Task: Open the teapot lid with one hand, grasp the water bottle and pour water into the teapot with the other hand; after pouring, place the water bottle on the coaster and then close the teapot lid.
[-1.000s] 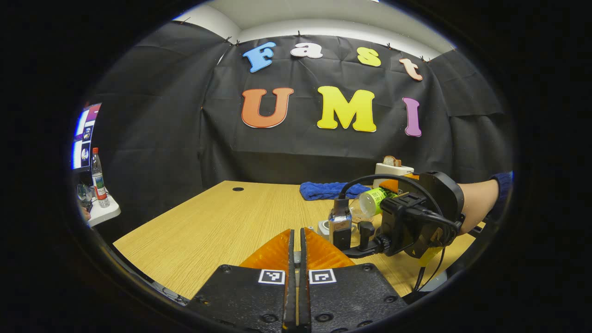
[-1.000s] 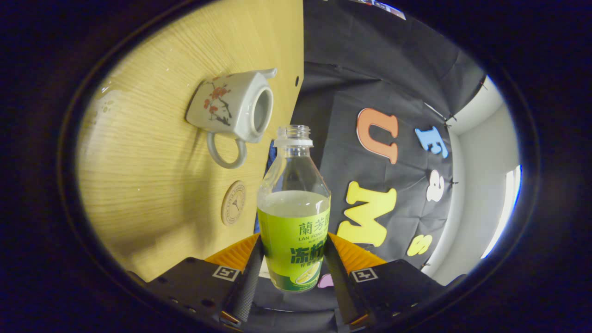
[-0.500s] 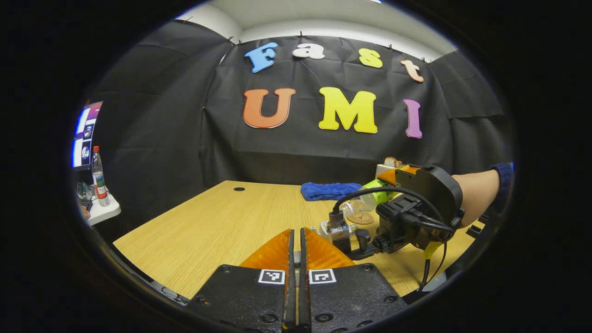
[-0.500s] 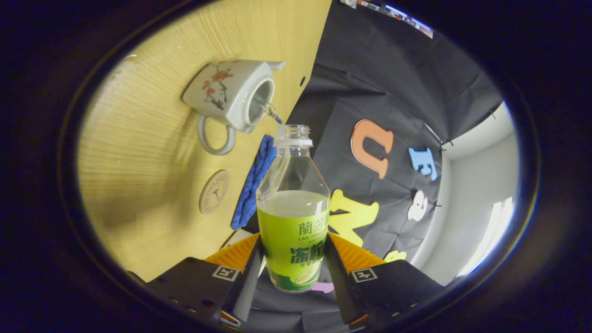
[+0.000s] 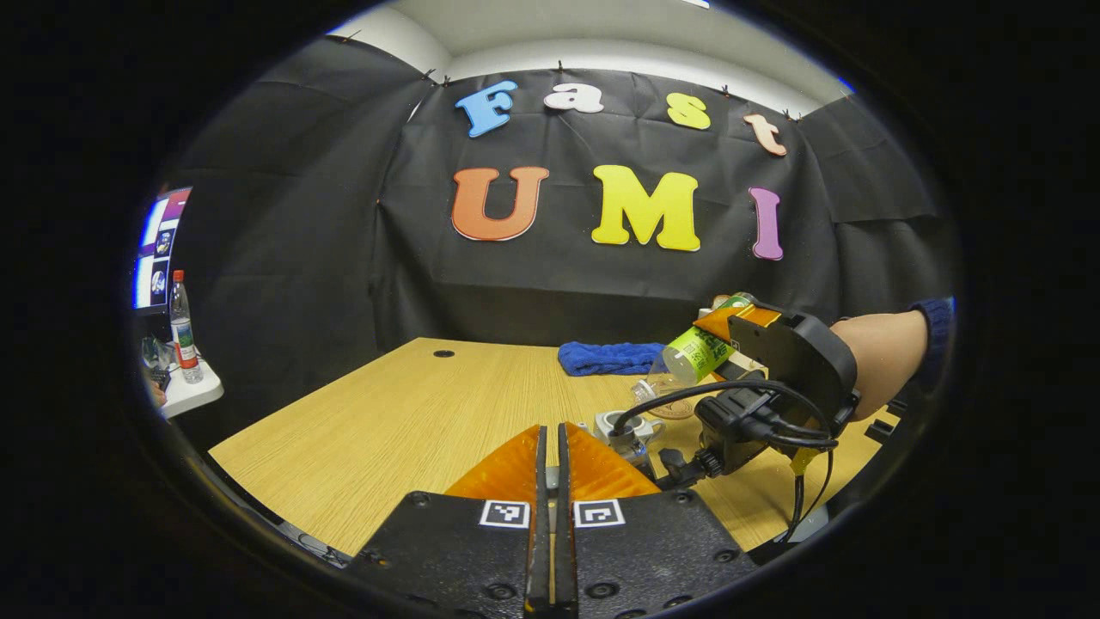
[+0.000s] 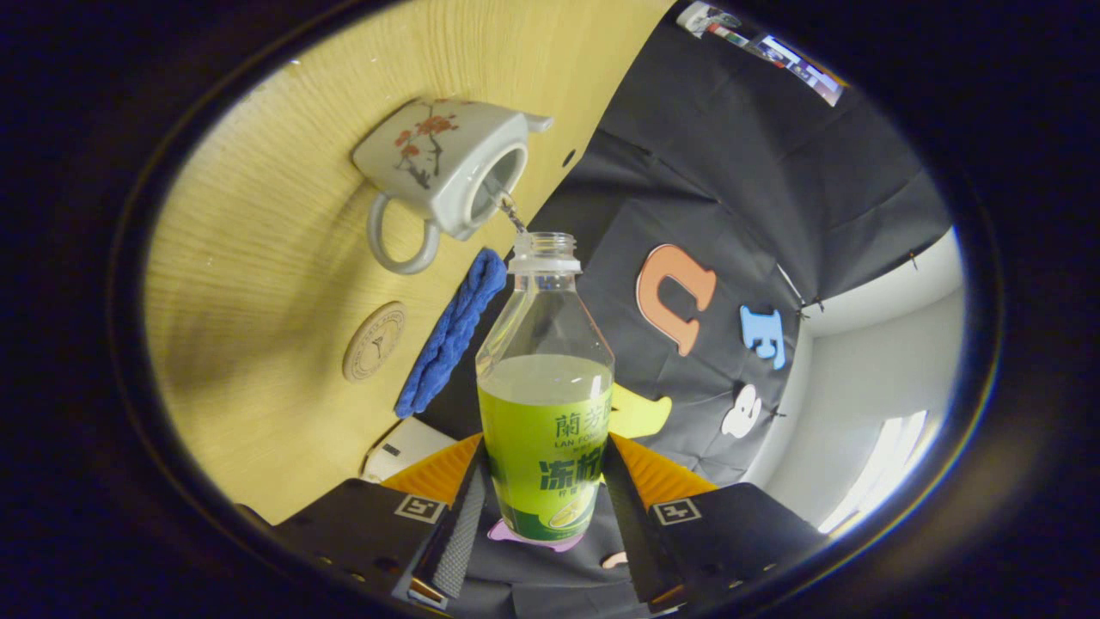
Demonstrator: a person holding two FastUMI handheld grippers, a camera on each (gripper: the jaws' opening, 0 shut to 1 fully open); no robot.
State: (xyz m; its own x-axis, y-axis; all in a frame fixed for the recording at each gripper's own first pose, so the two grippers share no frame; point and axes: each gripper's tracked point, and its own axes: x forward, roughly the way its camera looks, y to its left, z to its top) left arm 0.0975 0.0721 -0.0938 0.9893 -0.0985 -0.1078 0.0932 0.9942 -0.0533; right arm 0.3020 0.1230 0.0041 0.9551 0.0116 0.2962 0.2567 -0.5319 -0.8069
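Both fingers of the right gripper (image 6: 544,490) press on the green-labelled lower half of the water bottle (image 6: 545,404), which is uncapped and tipped toward the teapot (image 6: 447,168). A thin stream of water runs from the bottle's mouth into the teapot's open top; the pot has no lid on it and stands on the wooden worktop (image 6: 284,284), white with a red blossom pattern, handle toward the round coaster (image 6: 375,341). The coaster lies bare on the worktop, near the teapot and just beside a crumpled blue cloth (image 6: 451,331).

In the left gripper view, the left gripper (image 5: 551,481) shows its fingers drawn together with only a narrow slit between them; whether they pinch the lid I cannot tell. Beyond them a hand (image 5: 876,365) holds the right gripper over the teapot (image 5: 626,425), with the bottle (image 5: 692,357) slanted downward.
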